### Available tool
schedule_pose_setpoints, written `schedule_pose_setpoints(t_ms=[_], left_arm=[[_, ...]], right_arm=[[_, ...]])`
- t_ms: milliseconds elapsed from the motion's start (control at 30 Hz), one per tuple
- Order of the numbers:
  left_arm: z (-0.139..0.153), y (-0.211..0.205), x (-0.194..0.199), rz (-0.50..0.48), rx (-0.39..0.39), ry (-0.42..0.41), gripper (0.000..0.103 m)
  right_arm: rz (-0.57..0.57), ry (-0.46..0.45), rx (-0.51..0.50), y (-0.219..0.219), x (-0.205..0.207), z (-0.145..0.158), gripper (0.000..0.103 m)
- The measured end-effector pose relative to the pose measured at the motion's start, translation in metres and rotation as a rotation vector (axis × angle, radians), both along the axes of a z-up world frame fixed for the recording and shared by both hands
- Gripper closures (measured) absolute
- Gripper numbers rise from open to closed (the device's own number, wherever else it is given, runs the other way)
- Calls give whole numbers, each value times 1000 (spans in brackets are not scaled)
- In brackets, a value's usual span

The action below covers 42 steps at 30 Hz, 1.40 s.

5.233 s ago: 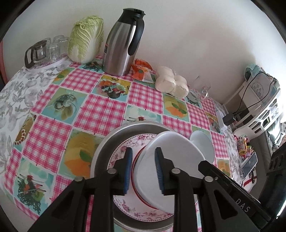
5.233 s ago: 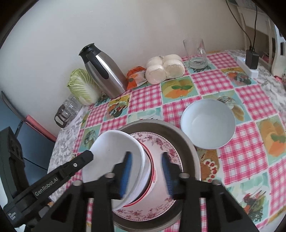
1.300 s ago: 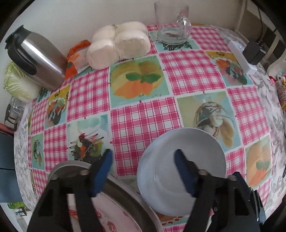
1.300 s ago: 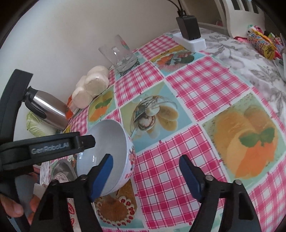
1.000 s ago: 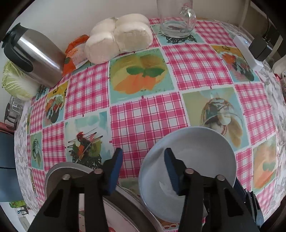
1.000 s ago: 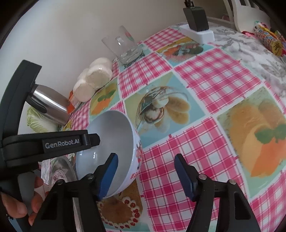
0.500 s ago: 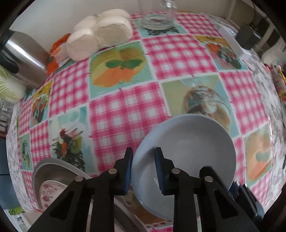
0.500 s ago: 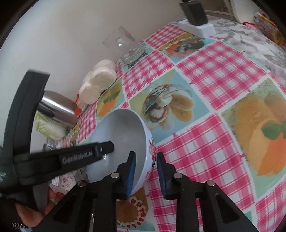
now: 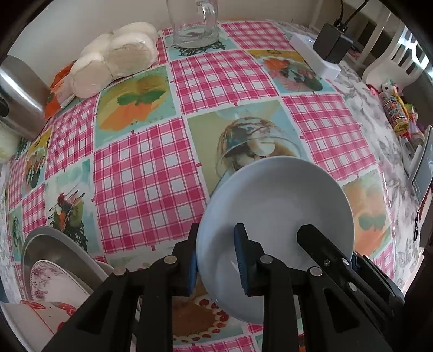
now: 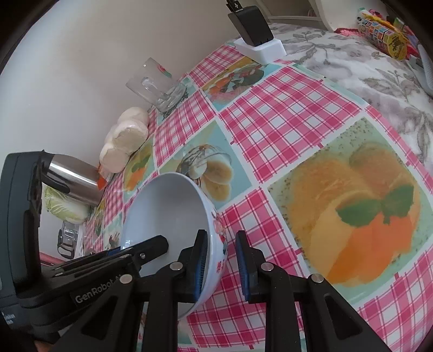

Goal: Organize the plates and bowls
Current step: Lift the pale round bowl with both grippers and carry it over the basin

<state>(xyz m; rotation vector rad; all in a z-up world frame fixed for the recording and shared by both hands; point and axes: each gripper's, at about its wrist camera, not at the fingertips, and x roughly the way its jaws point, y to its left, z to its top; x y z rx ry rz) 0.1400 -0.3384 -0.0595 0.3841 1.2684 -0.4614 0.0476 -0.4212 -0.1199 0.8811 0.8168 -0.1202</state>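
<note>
Both tools clamp white bowl rim; bowl base hidden

Bare counter lies open beyond the bowl, hemmed by buns, glass mug, charger block and nearby metal tray.

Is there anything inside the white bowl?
No food shows inside the white bowl. One finger of the left gripper and one of the right gripper reach over its rim. They cover part of the bottom.
</note>
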Motion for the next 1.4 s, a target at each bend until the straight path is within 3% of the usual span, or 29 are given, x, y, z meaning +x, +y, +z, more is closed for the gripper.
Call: schedule_pose_setpoints(t_ms=[100,400,767,1000,1400], left_arm=[[-1,9,-4,5,-21,-7,78],[7,29,-9,2,-74,-24,78],[74,76,-15,47,-200,-133,78],[109,112,-23,60,-239,-212,78],[140,196,-43,179,-394,-247,78]], right_arm=[[12,-5,15,3,0,3,83],[12,27,-72,12,-3,23,83],[36,-75,-173,37,-15,85,83],[69,-143,-184,64,-22,119,82],[153,-228,-206,123,-36,163,82]])
